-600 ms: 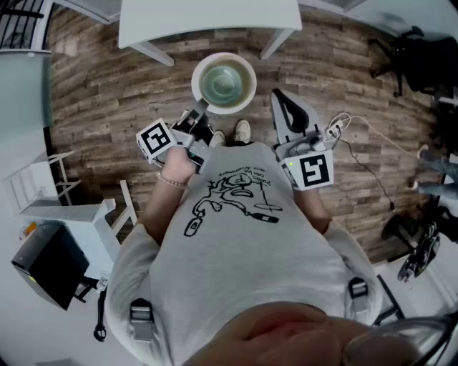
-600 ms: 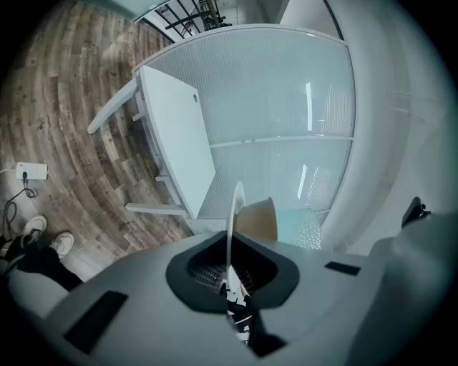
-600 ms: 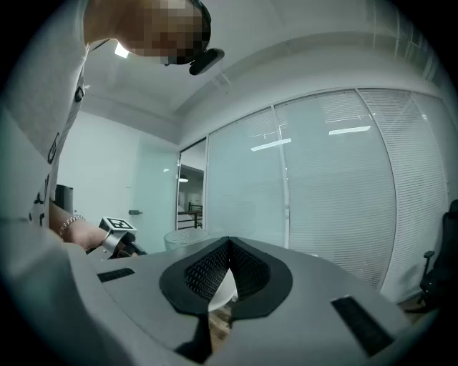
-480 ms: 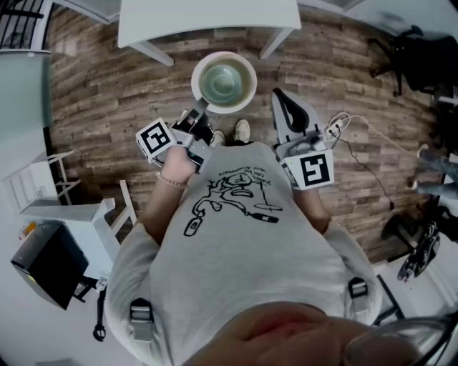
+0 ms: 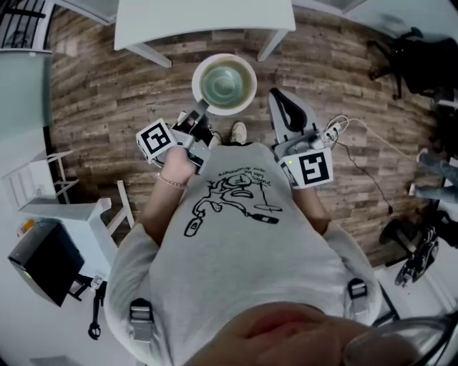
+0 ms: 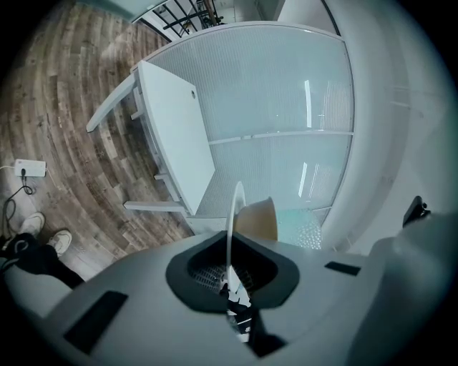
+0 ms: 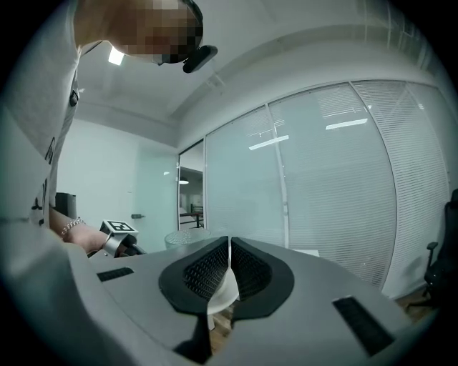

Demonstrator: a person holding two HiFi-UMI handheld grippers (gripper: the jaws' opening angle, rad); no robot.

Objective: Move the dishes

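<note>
A round dish (image 5: pixel 224 83) with a pale rim and a greenish centre hangs over the wooden floor in the head view, just in front of the person's shoes. My left gripper (image 5: pixel 201 107) is shut on its near rim. In the left gripper view that rim (image 6: pixel 233 214) runs edge-on between the pads, with a tan bowl shape (image 6: pixel 259 219) beside it, and the left gripper (image 6: pixel 230 275) is clamped on it. My right gripper (image 5: pixel 280 96) is held level to the right of the dish, apart from it. Seen in its own view, the right gripper (image 7: pixel 229 264) is shut with nothing gripped.
A white table (image 5: pixel 204 21) stands just beyond the dish, and shows in the left gripper view as the table (image 6: pixel 175 136) before a glass wall. A cable and power strip (image 5: pixel 333 131) lie on the floor at right. A black chair (image 5: pixel 422 57) stands far right, white furniture (image 5: pixel 64 214) at left.
The view has drifted slightly, with the table edge a little farther up and one shoe shifted. Both grippers and the dish keep the same pose.
</note>
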